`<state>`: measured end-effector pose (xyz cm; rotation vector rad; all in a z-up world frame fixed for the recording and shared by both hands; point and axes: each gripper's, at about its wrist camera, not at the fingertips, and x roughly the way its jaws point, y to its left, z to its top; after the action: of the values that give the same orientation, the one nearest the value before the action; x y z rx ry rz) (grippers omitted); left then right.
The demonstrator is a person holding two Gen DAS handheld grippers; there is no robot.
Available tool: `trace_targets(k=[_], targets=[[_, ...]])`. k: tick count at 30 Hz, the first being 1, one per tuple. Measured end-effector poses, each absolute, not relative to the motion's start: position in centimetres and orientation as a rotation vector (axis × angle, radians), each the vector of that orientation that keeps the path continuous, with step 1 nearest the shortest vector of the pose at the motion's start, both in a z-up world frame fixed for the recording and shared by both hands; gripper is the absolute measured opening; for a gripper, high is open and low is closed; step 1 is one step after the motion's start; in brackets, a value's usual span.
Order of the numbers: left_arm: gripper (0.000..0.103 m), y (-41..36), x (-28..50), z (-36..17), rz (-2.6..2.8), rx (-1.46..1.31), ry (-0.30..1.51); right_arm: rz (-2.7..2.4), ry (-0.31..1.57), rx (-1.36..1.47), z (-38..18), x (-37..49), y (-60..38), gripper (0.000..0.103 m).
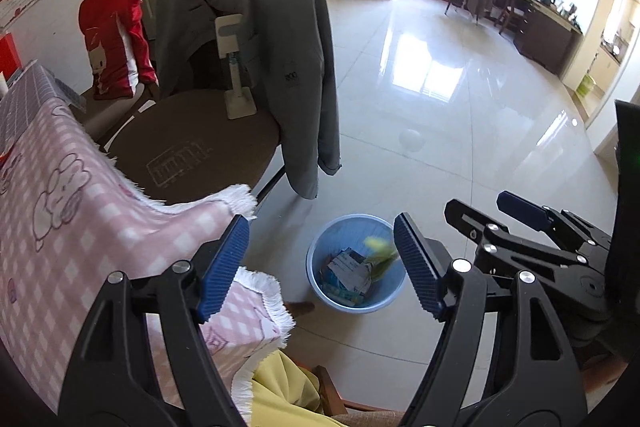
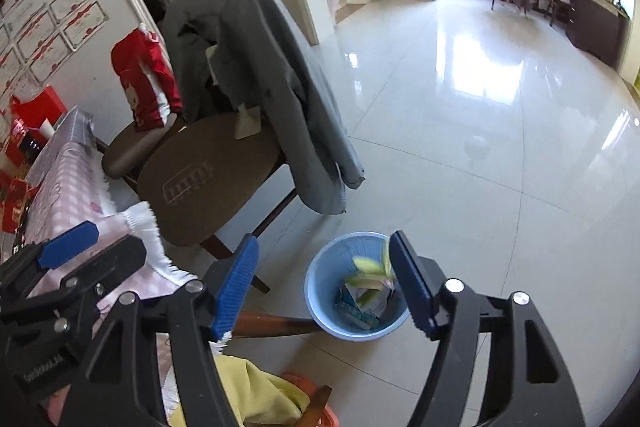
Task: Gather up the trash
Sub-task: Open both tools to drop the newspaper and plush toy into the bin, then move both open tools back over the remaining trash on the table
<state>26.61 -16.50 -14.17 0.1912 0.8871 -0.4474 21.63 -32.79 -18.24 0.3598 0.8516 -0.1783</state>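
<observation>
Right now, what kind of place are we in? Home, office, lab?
Most likely a home, a living and dining room. A grey jacket hangs over a chair back, a pink checked cloth covers a table, and a blue wastebasket of paper trash stands on the glossy tiled floor.

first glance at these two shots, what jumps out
The blue trash bin on the pale tiled floor, low in the middle of both views, with papers inside and a blurred yellow-green scrap at its mouth. Both tools hang open above it, the left tool and right tool, nothing between their pads. Behind stands a chair draped with a grey jacket.
</observation>
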Motion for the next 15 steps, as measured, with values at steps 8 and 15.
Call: trace_targets(k=[8, 15], targets=[[0.074, -14.2, 25.7, -12.0, -0.432, 0.132, 0.850, -0.128, 0.803, 0.345, -15.9, 20.6, -31.0, 0.067], [0.074, -10.6, 24.5, -8.7, -0.372, 0.070, 0.800, -0.048, 0.728, 0.316, -12.5, 20.4, -28.2, 0.067]])
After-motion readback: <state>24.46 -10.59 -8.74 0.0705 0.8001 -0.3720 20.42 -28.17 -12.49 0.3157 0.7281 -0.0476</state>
